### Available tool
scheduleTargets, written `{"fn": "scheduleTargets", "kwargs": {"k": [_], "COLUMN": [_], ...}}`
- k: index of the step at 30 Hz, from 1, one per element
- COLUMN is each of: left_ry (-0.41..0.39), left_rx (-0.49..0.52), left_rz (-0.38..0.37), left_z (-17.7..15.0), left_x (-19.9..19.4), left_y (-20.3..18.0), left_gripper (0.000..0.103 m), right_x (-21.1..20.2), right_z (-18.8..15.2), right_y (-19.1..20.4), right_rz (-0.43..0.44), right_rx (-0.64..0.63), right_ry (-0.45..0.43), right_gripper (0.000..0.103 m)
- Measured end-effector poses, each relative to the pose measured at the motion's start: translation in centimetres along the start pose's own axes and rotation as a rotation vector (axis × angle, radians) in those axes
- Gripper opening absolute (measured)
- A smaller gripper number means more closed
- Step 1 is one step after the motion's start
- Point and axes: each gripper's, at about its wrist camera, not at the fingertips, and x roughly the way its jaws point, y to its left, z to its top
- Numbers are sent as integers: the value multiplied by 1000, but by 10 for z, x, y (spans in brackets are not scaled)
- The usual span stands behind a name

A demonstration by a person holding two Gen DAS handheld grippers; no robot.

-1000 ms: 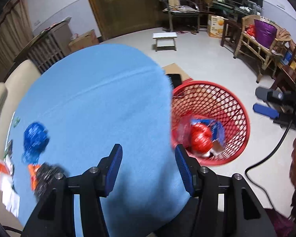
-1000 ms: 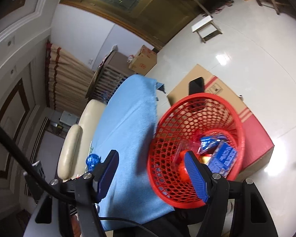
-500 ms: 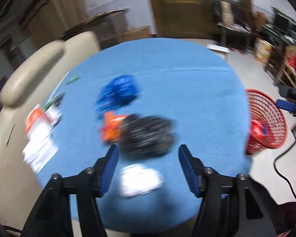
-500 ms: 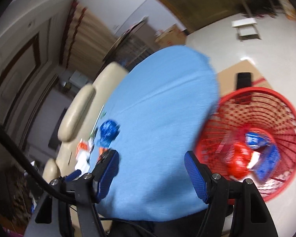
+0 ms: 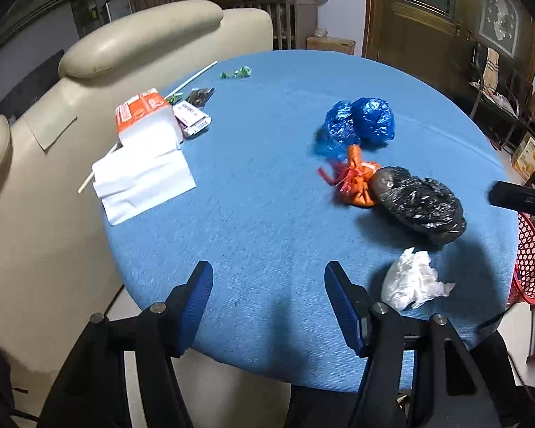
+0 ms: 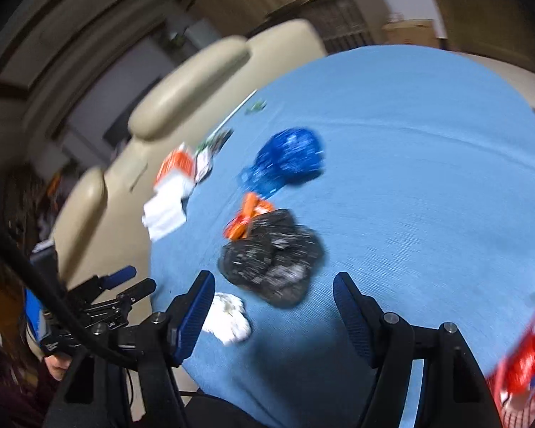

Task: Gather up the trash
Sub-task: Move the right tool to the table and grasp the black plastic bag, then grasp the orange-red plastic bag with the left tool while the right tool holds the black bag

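On the round blue table (image 5: 267, 185) lie a black bag (image 5: 419, 205), an orange bag (image 5: 355, 182), a blue bag (image 5: 360, 125) and a crumpled white tissue (image 5: 412, 281). My left gripper (image 5: 267, 303) is open and empty above the table's near edge, left of the tissue. My right gripper (image 6: 273, 315) is open and empty, just in front of the black bag (image 6: 273, 258), with the tissue (image 6: 228, 317) by its left finger. The red mesh basket (image 5: 529, 260) holding trash stands off the table's right edge; it also shows, blurred, in the right wrist view (image 6: 524, 356).
A tissue pack with white sheets (image 5: 142, 153), small wrappers (image 5: 194, 114) and a thin stick (image 5: 192, 78) lie at the table's far left. A cream sofa (image 5: 71, 125) stands behind the table. Wooden doors (image 5: 428, 14) and furniture stand at the back right.
Both grippers have swung left from the red basket to face the trash on the table. Both stay open and empty. The right wrist view is still blurred by motion.
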Motion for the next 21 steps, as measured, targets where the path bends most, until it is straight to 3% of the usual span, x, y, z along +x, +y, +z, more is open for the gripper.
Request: {"fn": "scheduleTargets", "kwargs": {"k": [6, 8, 9, 10, 14, 18, 21], "left_ry": [13, 12, 11, 11, 8, 24, 80], "left_rx": [-18, -23, -25, -28, -43, -6, 21], "left_rz": [-7, -7, -8, -12, -73, -174, -213], "left_z": [0, 4, 9, 12, 33, 64, 84], "left_x": [8, 11, 14, 15, 25, 48, 77], "left_y": [11, 14, 16, 16, 13, -8, -32], "left_gripper": [66, 66, 66, 66, 66, 66, 66], "right_x": [66, 86, 91, 96, 80, 42, 8], "right_z": [14, 11, 10, 7, 3, -1, -5], "right_y": [16, 16, 16, 16, 6, -18, -32], "right_rz": [-72, -116, -118, -122, -143, -107, -132], "right_rx": [-91, -100, -108, -122, -89, 1, 35], "right_ry": [104, 140, 145, 158, 107, 35, -18], "right_gripper": [73, 68, 63, 43, 41, 41, 41]}}
